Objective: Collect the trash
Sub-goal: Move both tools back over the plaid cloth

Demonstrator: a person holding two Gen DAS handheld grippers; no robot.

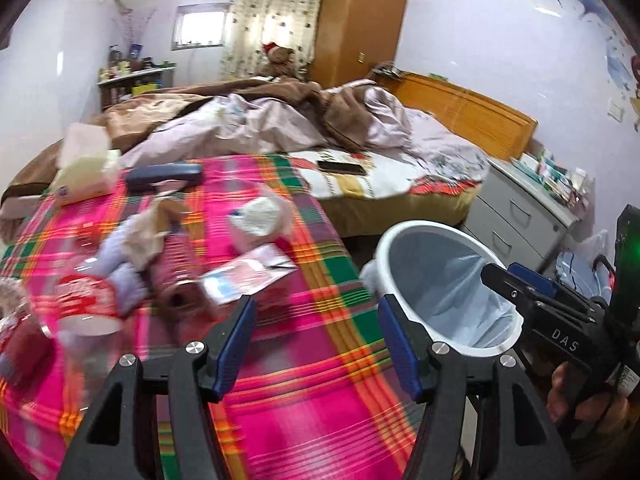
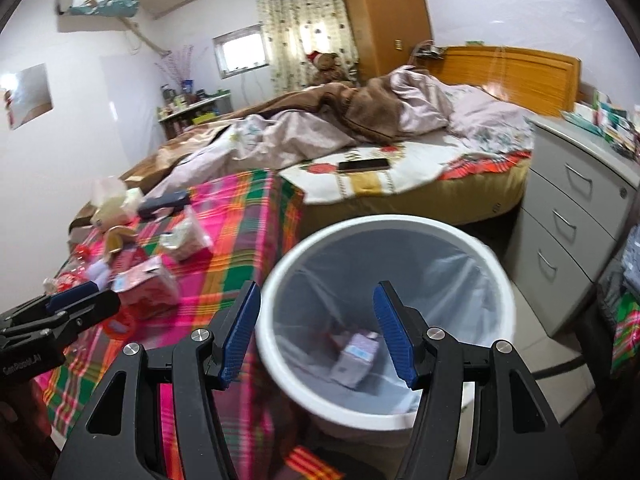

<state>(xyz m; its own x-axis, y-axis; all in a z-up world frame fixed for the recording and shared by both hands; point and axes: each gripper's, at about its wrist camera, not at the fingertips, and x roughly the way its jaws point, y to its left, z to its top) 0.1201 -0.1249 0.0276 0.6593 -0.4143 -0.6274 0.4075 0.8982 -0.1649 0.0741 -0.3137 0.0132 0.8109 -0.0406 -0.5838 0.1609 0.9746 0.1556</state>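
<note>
A white bin (image 2: 502,280) lined with a pale bag stands on the floor beside the table; a small pink-and-blue carton (image 2: 356,358) lies at its bottom. My right gripper (image 2: 316,330) hangs over the bin's near rim, open and empty. My left gripper (image 1: 316,344) is open and empty above the pink plaid tablecloth (image 1: 304,400), with the bin (image 1: 394,236) to its right. Trash lies on the cloth: a red paper cup (image 1: 88,304), a patterned tube (image 1: 178,268), a flat wrapper (image 1: 248,276), a crumpled white bag (image 1: 260,216) and tissues (image 1: 120,260).
A tissue box (image 1: 84,168) and a dark case (image 1: 164,176) sit at the table's far side. Behind is an unmade bed with a phone (image 2: 364,165) on it. A grey drawer cabinet (image 2: 568,232) stands right of the bin. A hand (image 1: 580,396) holds the other gripper.
</note>
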